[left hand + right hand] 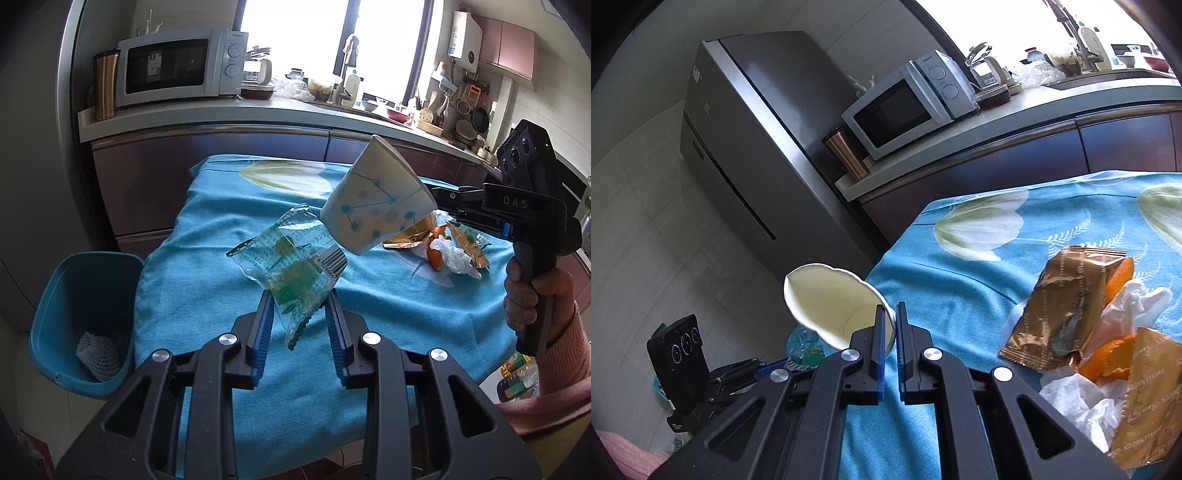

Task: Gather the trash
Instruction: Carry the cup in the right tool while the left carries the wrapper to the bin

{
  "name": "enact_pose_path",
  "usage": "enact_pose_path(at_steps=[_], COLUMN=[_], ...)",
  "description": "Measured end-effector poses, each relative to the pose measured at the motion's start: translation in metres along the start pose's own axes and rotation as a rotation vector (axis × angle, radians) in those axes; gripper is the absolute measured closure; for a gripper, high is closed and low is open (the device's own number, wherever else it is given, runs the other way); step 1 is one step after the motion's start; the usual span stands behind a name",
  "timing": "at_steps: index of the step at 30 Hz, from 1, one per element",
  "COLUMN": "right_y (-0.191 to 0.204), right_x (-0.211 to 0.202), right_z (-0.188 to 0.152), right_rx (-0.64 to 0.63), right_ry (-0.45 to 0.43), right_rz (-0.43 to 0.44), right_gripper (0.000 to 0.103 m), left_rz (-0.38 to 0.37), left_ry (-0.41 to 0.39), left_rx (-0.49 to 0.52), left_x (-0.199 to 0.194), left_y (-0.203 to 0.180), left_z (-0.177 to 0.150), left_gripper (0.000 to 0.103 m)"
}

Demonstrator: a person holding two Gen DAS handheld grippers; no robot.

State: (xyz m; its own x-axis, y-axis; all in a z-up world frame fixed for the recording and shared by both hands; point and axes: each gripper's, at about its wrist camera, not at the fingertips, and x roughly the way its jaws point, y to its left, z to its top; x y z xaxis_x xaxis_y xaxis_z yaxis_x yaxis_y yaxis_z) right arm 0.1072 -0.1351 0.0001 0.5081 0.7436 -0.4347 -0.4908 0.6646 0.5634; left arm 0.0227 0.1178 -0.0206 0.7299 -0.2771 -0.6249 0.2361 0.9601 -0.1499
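Observation:
My left gripper (300,303) is shut on a clear plastic wrapper with green print (291,266), held up above the blue floral tablecloth (207,258). My right gripper (891,318) is shut on the rim of a white paper cup with blue dots (373,206), which hangs tilted in the air; its open mouth (831,302) shows in the right wrist view. On the cloth lies a heap of trash: gold wrappers (1067,306), orange peel (1108,362) and white tissue (1082,402). A blue bin (81,317) stands on the floor left of the table.
A white foam net (98,354) lies inside the bin. Behind the table runs a counter with a microwave (177,66), a copper tumbler (105,85) and dishes. A steel fridge (746,155) stands at the left. A person's hand in a pink sleeve (546,321) holds the right gripper.

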Motion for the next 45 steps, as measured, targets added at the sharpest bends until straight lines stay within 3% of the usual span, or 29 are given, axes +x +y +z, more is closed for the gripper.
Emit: enact_pose_path(at_steps=[20, 45], right_y=[0.050, 0.100], right_x=[0.070, 0.147], right_z=[-0.001, 0.003], right_rx=[-0.072, -0.130], right_ry=[0.101, 0.193], right_rz=[0.083, 0.127], right_gripper=[0.099, 0.099], left_rz=[0.151, 0.289], left_ry=[-0.049, -0.045], left_rx=[-0.115, -0.213], left_x=[-0.037, -0.045], left_y=[0.066, 0.130], left_z=[-0.012, -0.022], left_gripper=[0.074, 0.074])
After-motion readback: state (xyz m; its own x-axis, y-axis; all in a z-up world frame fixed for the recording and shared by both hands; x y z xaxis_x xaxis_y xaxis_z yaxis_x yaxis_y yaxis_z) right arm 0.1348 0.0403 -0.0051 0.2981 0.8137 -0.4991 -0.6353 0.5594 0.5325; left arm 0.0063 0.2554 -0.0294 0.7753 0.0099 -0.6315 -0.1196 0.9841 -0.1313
